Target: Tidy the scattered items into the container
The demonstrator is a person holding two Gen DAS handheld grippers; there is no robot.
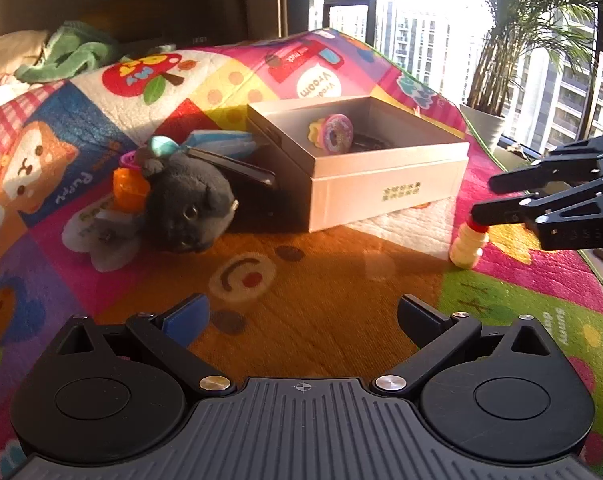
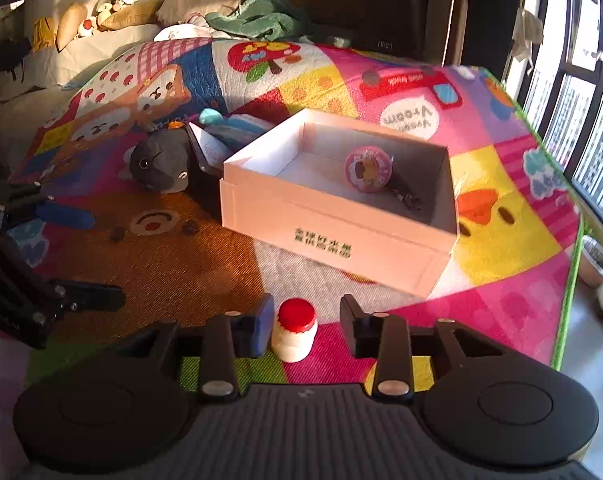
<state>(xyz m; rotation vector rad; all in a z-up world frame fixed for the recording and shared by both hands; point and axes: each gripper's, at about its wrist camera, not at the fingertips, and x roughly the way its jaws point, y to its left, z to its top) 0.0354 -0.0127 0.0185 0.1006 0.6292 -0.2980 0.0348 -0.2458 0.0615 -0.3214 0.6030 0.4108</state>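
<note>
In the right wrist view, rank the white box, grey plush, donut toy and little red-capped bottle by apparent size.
1. white box
2. grey plush
3. and 4. unsure: red-capped bottle and donut toy look about alike, and the bottle sits much nearer the camera, between the right gripper's fingers.

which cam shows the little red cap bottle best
The right wrist view: the small bottle stands upright, whole and close, between the right gripper's open fingers. In the left wrist view the bottle is small at the right edge, its cap partly behind a finger.
</note>
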